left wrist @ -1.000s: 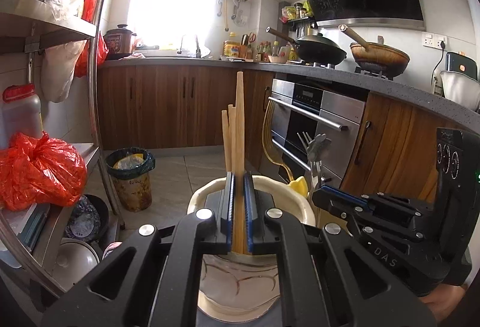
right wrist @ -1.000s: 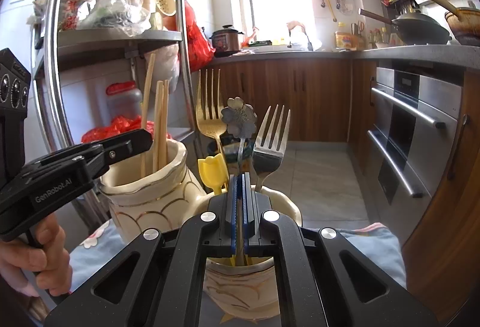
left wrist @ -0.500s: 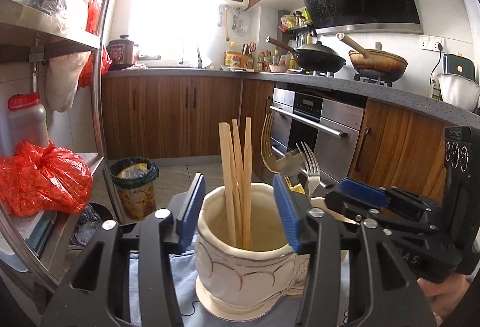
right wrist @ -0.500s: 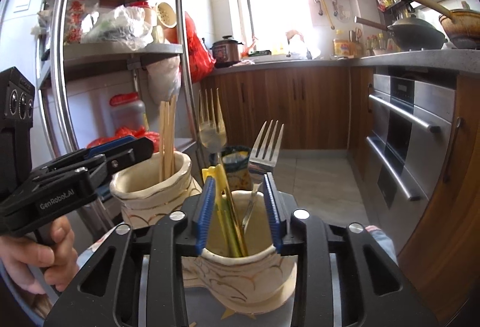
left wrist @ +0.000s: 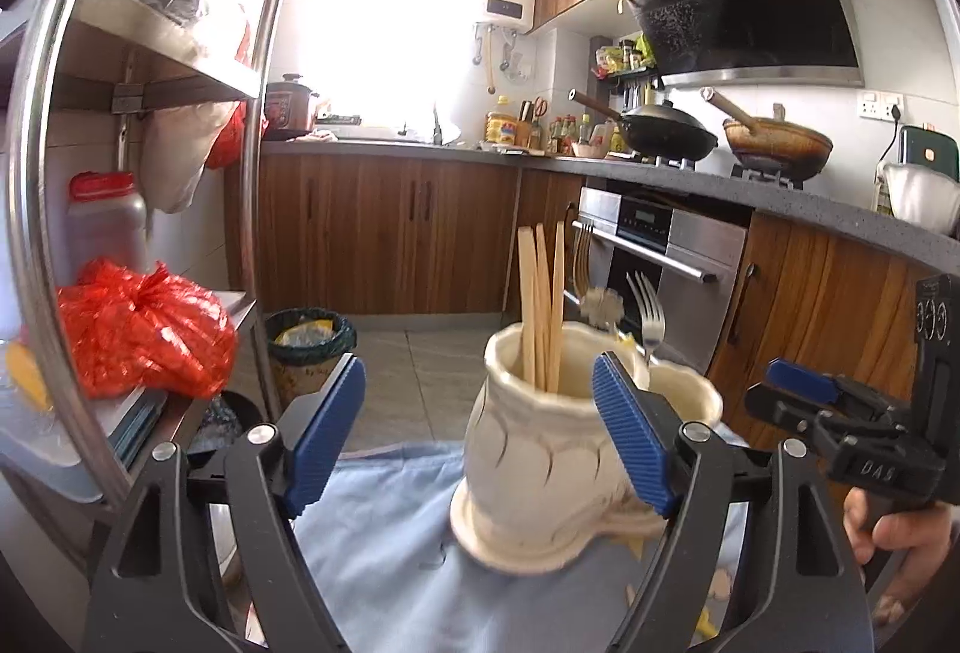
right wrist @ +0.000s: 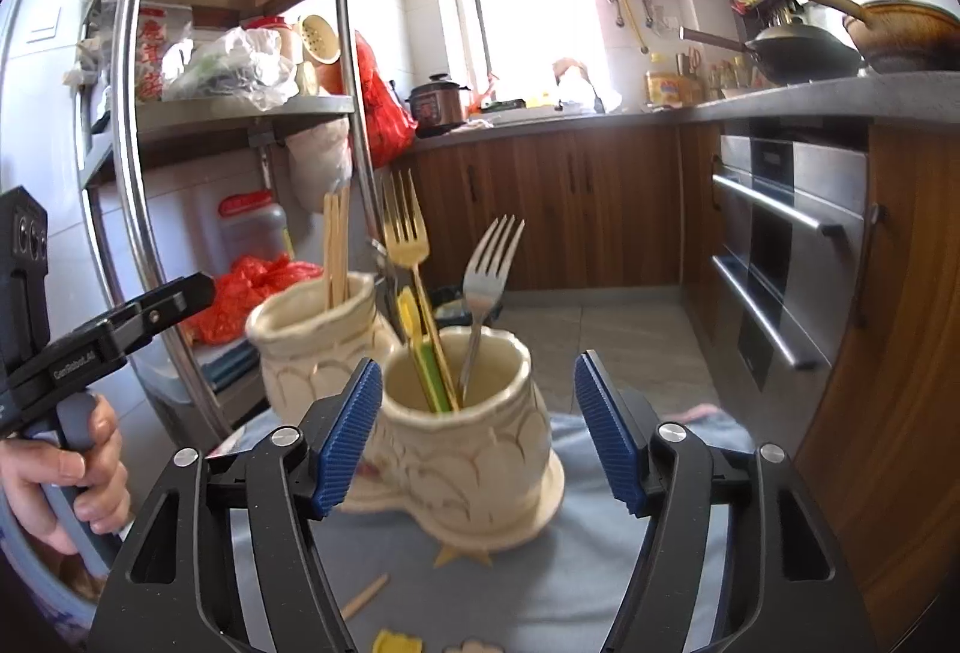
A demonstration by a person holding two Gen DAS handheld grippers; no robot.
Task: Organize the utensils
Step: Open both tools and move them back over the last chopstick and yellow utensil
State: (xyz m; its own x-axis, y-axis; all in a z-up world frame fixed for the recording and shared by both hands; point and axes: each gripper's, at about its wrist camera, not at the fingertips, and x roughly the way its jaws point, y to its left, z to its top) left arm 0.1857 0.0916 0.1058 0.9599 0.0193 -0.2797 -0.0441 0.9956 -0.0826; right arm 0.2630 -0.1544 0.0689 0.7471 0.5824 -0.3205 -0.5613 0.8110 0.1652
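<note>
Two cream ceramic holders stand side by side on a blue cloth [left wrist: 384,563]. The left holder [left wrist: 534,449] has wooden chopsticks [left wrist: 543,311] standing in it. My left gripper [left wrist: 477,434] sits just in front of it, its jaws opening, blue pads touching nothing. The right holder [right wrist: 474,443] holds a gold fork [right wrist: 408,233], a silver fork [right wrist: 492,257] and a yellow-green utensil [right wrist: 420,341]. My right gripper [right wrist: 480,437] faces that holder, its jaws opening too, with nothing gripped.
A steel shelf rack [left wrist: 264,209] with a red bag [left wrist: 144,335] stands close on the left. A bin [left wrist: 309,353] sits on the floor beyond. Oven [right wrist: 780,263] and wooden cabinets line the right. A wooden stick [right wrist: 366,593] and yellow pieces [right wrist: 396,641] lie on the cloth.
The left gripper let go of the chopsticks and the right gripper let go of a utensil handle. Both opened wide and drew back from the holders.
</note>
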